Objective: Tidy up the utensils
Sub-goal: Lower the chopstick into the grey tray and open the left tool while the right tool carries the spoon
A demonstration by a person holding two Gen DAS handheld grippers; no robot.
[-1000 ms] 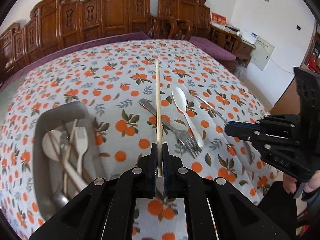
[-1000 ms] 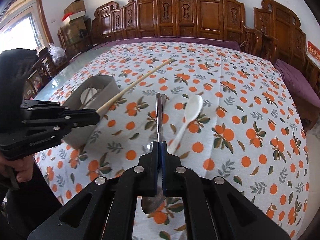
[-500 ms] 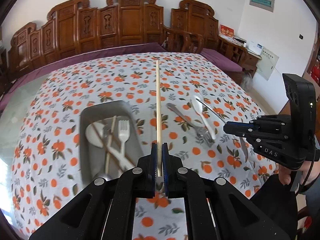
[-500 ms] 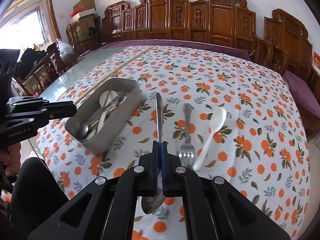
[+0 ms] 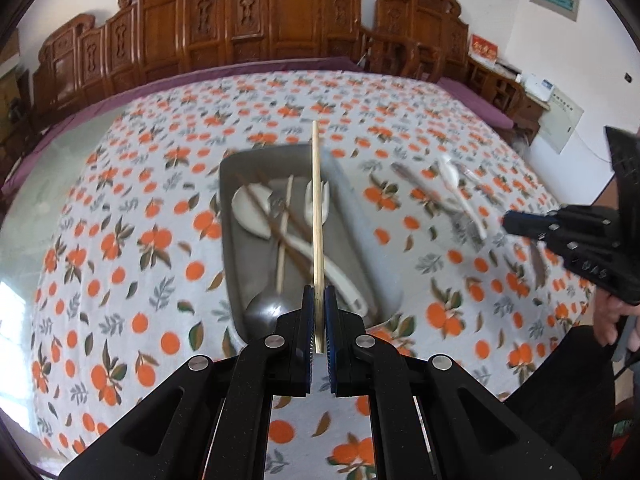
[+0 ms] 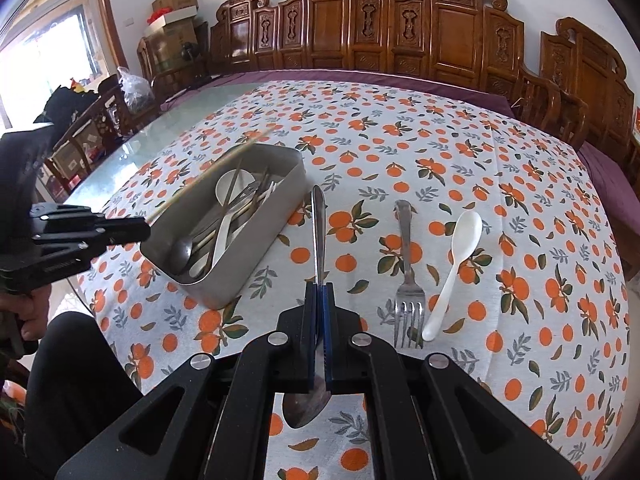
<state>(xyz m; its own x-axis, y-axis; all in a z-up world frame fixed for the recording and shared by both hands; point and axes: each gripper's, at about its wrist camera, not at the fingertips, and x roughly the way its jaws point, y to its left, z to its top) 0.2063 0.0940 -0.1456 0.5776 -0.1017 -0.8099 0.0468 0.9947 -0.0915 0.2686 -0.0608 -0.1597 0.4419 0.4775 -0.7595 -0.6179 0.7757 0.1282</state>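
Two grippers are at work over a tabletop (image 6: pixel 520 184) covered with a cloth of orange fruit print. In the left wrist view, the left gripper (image 5: pixel 319 320) at the lower centre of the frame has its jaws clamped on a pale wooden chopstick (image 5: pixel 317 208), which points straight up the frame and passes above a grey metal tray (image 5: pixel 240 264) in the middle. Inside the tray lie a white spoon (image 5: pixel 256 216), a white fork (image 5: pixel 316 200), dark chopsticks, one light chopstick and a metal spoon (image 5: pixel 264 312) at the near end.

In the right wrist view, the right gripper (image 6: pixel 319 320) at the lower centre is closed on a metal spoon handle (image 6: pixel 318 232); the bowl of this spoon shows below the jaws. To the right of it in the frame, a metal fork (image 6: pixel 406 264) and a white plastic spoon (image 6: pixel 456 264) lie on the cloth, just beside each other. The tray (image 6: pixel 256 248) stands at the centre left, and the left gripper (image 6: pixel 132 230) holds the chopstick (image 6: pixel 212 172) tilted over it from the left edge
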